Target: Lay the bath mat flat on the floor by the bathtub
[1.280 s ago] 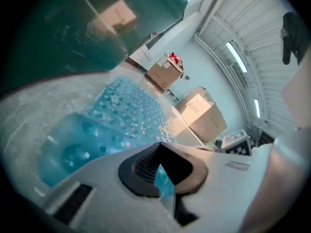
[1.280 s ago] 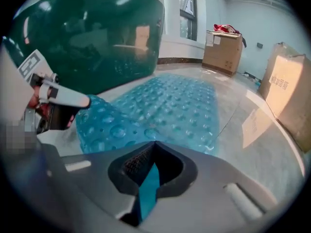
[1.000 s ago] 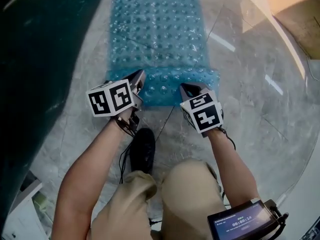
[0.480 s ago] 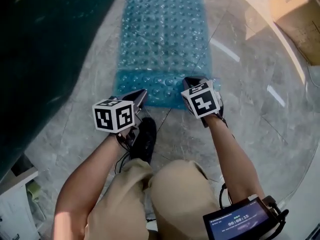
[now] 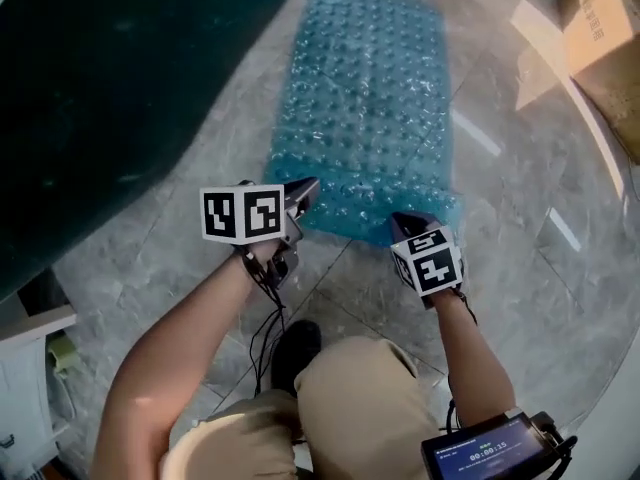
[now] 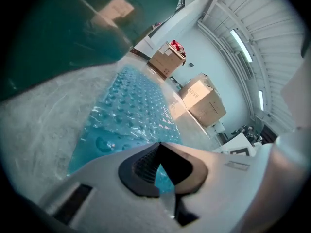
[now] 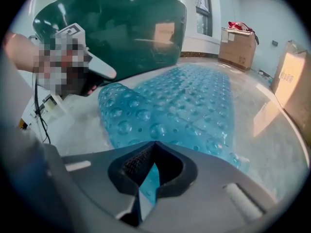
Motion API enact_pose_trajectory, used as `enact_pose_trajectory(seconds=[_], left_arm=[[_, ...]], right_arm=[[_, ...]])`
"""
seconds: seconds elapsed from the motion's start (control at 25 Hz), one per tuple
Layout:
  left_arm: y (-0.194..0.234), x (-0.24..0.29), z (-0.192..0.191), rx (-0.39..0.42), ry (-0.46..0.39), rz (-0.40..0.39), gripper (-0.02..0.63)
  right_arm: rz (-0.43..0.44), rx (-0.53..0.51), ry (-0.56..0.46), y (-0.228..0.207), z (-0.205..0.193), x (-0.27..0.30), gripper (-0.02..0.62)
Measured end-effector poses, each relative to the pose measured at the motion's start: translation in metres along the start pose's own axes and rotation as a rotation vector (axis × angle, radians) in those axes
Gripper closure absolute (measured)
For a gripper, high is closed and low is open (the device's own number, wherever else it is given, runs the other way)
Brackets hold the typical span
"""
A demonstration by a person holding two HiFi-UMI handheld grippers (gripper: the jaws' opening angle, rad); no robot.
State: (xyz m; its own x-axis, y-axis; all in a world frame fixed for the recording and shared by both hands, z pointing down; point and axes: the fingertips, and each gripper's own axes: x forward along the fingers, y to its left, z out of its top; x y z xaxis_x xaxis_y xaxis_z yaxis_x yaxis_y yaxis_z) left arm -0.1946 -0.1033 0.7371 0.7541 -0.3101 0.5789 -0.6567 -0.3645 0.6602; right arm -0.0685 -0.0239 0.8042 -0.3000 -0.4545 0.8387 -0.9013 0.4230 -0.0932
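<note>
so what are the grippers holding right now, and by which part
The bath mat: the left hand-held gripper pinches its near left corner, the right hand-held gripper its near right corner.

Holds left hand-held gripper [image 5: 306,190] out on bare left forearm [image 5: 190,338], tip aimed toward 1 o'clock, tilted down, jaws pinched together on near corner of bath mat [image 5: 370,118]. Holds right hand-held gripper [image 5: 405,224] at 3 o'clock of the left, well apart, on right forearm [image 5: 470,358], tip steeper, toward 11 o'clock, jaws clamped on same mat's near edge.
</note>
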Motion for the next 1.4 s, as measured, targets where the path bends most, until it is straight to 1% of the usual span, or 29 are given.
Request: enact_pose_trajectory(seconds=[0.12,0.2,0.28,0.32,0.4,0.44,0.52,0.6,0.72,0.8,0.88,0.92,1.0,1.12,1.2,1.28,1.32,1.4], left_arm=[[0.015,0.027,-0.004,-0.034,-0.008,0.009,0.600],[0.028,0.036,-0.015,-0.036,0.031,0.032,0.600],[0.039,0.035,-0.037,-0.033,0.086,0.056,0.600],[0.042,0.033,-0.050,-0.045,0.110,0.064,0.601],[0.044,0.029,-0.072,-0.067,0.149,0.069,0.600],[0.043,0.027,-0.080,-0.067,0.158,0.069,0.601],[0.042,0.023,-0.086,-0.062,0.156,0.071,0.600],[0.042,0.019,-0.090,-0.077,0.144,0.064,0.601],[0.041,0.011,-0.104,-0.077,0.126,0.046,0.600],[0.034,0.005,-0.095,-0.068,0.064,0.013,0.600],[0.014,-0.009,-0.084,-0.088,-0.028,-0.045,0.600],[0.005,-0.018,-0.080,-0.090,-0.061,-0.069,0.600],[-0.006,-0.029,-0.080,-0.077,-0.080,-0.071,0.600],[-0.001,-0.027,-0.096,-0.072,-0.031,-0.010,0.600],[0.012,-0.020,-0.111,-0.068,0.020,0.038,0.600],[0.023,-0.020,-0.134,-0.062,0.073,0.076,0.600],[0.024,-0.023,-0.146,-0.057,0.096,0.086,0.600],[0.022,-0.029,-0.165,-0.049,0.129,0.090,0.600]], right_arm=[[0.023,0.007,-0.001,0.013,-0.016,-0.001,0.592],[0.061,0.039,-0.030,0.019,-0.015,-0.005,0.592],[0.082,0.092,-0.100,0.019,0.004,-0.021,0.592],[0.061,0.114,-0.137,0.014,0.017,-0.029,0.592],[-0.015,0.142,-0.178,-0.001,0.042,-0.040,0.592],[-0.046,0.158,-0.182,-0.007,0.051,-0.040,0.592],[-0.078,0.189,-0.170,-0.011,0.061,-0.034,0.592],[-0.095,0.190,-0.145,-0.007,0.059,-0.023,0.592],[-0.123,0.154,-0.076,0.004,0.038,-0.005,0.592],[-0.124,0.103,-0.027,0.009,0.027,0.009,0.592],[-0.106,0.039,-0.003,0.025,0.011,0.013,0.593],[-0.085,0.021,0.003,0.038,0.001,0.011,0.594],[-0.024,-0.009,0.017,0.072,-0.023,0.004,0.594],[0.052,-0.075,0.041,0.111,-0.055,-0.010,0.592],[0.090,-0.087,0.024,0.124,-0.061,-0.020,0.592],[0.126,-0.066,-0.027,0.131,-0.055,-0.039,0.592],[0.121,-0.046,-0.066,0.128,-0.049,-0.051,0.592],[0.050,0.000,-0.142,0.106,-0.034,-0.070,0.592]])
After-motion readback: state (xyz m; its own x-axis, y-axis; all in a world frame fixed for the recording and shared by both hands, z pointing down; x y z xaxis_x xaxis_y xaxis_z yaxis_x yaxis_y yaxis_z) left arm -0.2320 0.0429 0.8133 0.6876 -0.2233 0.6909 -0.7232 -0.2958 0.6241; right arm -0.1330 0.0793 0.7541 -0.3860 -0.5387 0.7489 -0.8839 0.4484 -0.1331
